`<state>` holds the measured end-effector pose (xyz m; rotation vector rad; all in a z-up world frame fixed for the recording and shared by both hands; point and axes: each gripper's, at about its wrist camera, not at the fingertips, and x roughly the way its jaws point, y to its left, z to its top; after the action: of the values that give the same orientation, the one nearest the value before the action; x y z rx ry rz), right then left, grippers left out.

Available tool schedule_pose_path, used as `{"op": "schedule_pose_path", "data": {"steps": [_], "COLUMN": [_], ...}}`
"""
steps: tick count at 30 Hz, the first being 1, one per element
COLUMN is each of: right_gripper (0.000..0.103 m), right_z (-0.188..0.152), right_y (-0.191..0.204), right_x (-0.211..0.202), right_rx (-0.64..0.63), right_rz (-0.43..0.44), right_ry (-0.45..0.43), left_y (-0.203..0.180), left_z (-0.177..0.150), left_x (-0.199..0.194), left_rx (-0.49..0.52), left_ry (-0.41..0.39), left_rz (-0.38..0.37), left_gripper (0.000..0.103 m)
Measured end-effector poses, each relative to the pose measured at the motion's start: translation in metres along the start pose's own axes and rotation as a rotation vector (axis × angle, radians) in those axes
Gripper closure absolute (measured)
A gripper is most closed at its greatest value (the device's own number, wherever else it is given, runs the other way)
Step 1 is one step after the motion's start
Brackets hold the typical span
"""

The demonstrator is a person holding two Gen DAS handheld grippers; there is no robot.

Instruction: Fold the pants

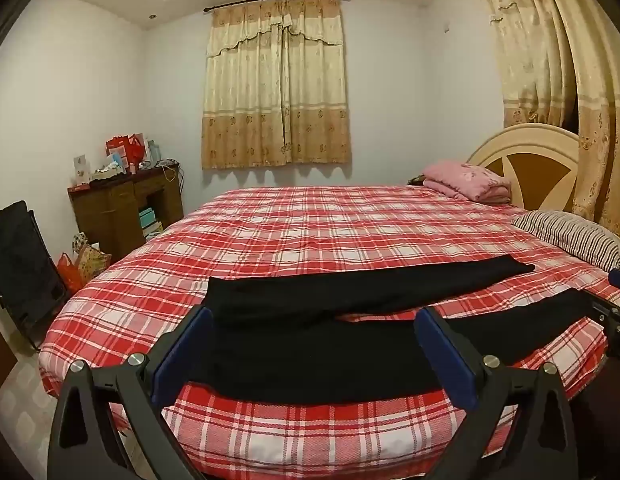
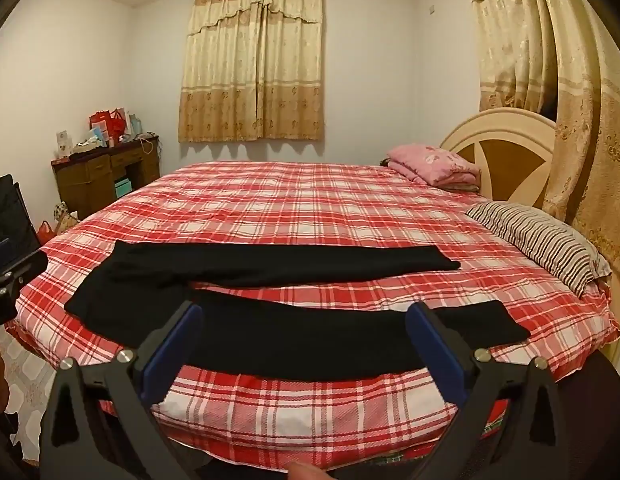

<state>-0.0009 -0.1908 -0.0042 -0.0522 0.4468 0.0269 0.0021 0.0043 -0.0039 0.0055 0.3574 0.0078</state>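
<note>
Black pants point(image 1: 310, 352) lie flat on the red plaid bed point(image 1: 310, 232), waist at the left, both legs spread apart and running right; they also show in the right wrist view point(image 2: 294, 336). My left gripper point(image 1: 313, 320) is open and empty, hovering at the bed's near edge over the waist and near leg. My right gripper point(image 2: 306, 316) is open and empty, hovering over the near leg. The right gripper also shows at the right edge of the left wrist view point(image 1: 617, 300), and the left gripper at the left edge of the right wrist view point(image 2: 10, 272).
A striped pillow point(image 2: 541, 240) and a folded pink blanket point(image 2: 433, 164) lie near the headboard point(image 2: 501, 148) at the right. A brown cabinet point(image 1: 122, 208) with clutter and a black chair point(image 1: 18, 264) stand at the left. Curtains hang behind.
</note>
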Motion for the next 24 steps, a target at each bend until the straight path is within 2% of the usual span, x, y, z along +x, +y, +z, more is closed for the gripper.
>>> {"op": "schedule_pose_path", "data": {"steps": [24], "right_gripper": [0.000], "right_z": [-0.0041], "right_y": [0.0049], "right_x": [0.0019], "right_rx": [-0.012], "right_rz": [0.006], "right_ry": [0.013], "left_y": [0.0030], "left_z": [-0.0027], "left_x": [0.0042], "left_rx": [-0.005], "left_ry": [0.005], "left_rz": [0.005], "left_gripper": [0.001]}}
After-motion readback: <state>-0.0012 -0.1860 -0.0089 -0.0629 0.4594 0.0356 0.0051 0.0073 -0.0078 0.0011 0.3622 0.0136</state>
